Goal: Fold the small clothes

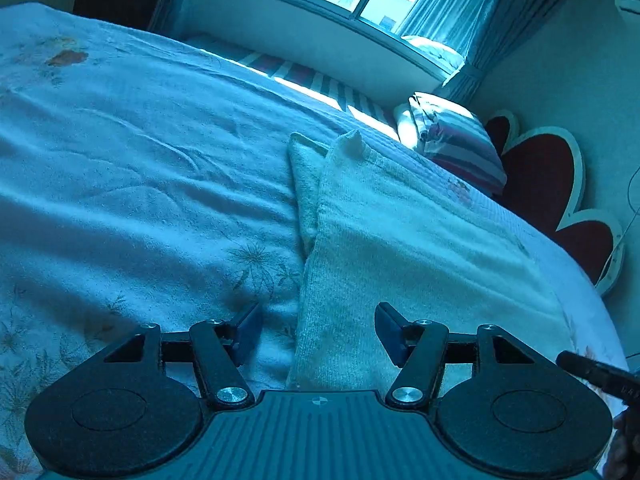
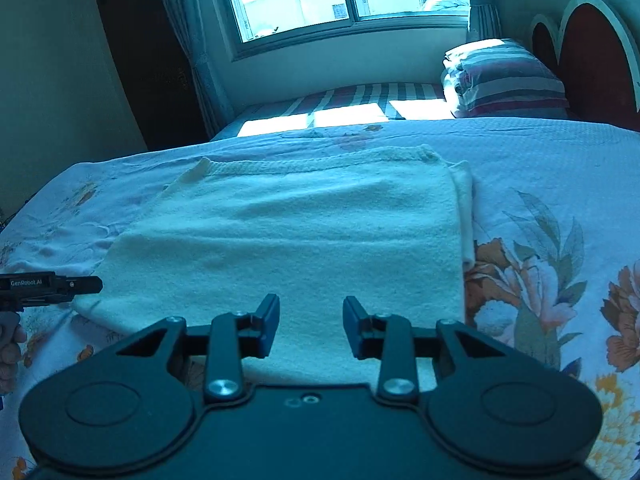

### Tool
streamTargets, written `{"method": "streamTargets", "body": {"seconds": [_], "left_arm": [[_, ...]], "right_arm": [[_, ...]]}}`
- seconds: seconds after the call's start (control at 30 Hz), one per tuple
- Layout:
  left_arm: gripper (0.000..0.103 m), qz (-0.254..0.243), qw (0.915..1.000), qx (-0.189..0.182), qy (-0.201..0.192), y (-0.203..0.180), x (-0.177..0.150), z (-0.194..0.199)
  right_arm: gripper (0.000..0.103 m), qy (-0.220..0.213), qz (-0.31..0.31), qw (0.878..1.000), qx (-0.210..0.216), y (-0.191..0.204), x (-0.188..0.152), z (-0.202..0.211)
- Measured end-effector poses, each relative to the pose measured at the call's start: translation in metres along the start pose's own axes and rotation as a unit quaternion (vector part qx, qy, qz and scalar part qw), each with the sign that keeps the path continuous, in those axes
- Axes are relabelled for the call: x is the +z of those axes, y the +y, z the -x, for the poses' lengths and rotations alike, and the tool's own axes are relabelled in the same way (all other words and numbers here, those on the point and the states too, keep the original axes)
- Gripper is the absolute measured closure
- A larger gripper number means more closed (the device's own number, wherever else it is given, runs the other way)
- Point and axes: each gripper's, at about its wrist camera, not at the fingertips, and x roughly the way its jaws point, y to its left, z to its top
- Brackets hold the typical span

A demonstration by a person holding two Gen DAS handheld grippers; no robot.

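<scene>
Both claws hover apart-jawed over the bed: left gripper [image 1: 318, 334] gapes wide with nothing between its pads, straddling the near left edge of the cream knitted garment [image 2: 304, 232]. Right gripper [image 2: 311, 326] shows a narrower gap, also gripping nothing, poised above the garment's near hem. That folded knit lies flat on the pale floral bedspread [image 2: 540, 208], a striped pillow [image 2: 504, 80] beyond it near the red heart-shaped headboard [image 2: 592, 60].
</scene>
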Motion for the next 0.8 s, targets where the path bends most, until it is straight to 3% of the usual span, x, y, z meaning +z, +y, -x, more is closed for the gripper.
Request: {"method": "streamTargets", "body": {"seconds": [0.1, 0.17, 0.3, 0.47, 0.6, 0.7, 0.77, 0.8], "left_arm": [[0.042, 0.024, 0.9989, -0.03, 0.026, 0.008, -0.003, 0.0], [0.042, 0.071, 0.9959, -0.052, 0.022, 0.02, -0.017, 0.01], [0.042, 0.22, 0.9714, -0.089, -0.002, 0.04, -0.043, 0.014], [0.042, 0.255, 0.9612, -0.099, -0.039, 0.033, -0.052, -0.003], [0.042, 0.231, 0.968, -0.095, -0.027, 0.014, -0.043, -0.025], [0.043, 0.231, 0.9679, -0.085, -0.048, 0.007, -0.045, -0.032], [0.085, 0.223, 0.9711, -0.077, -0.037, 0.004, -0.046, -0.039], [0.096, 0.23, 0.9699, -0.078, -0.017, 0.008, -0.047, -0.045]], "right_arm": [[0.068, 0.009, -0.004, 1.0, 0.013, 0.003, 0.002, -0.015], [0.067, 0.008, -0.014, 1.0, 0.022, 0.004, 0.002, -0.02], [0.067, -0.003, -0.022, 1.0, 0.013, 0.01, -0.002, -0.017], [0.067, -0.007, -0.039, 0.999, -0.018, 0.017, -0.008, -0.009], [0.067, -0.008, -0.036, 0.999, -0.038, 0.027, -0.013, -0.003], [0.067, -0.01, -0.034, 0.998, -0.051, 0.033, -0.015, -0.003], [0.067, -0.014, -0.026, 0.998, -0.06, 0.037, -0.015, -0.005], [0.067, -0.016, -0.023, 0.998, -0.062, 0.039, -0.016, -0.007]]}}
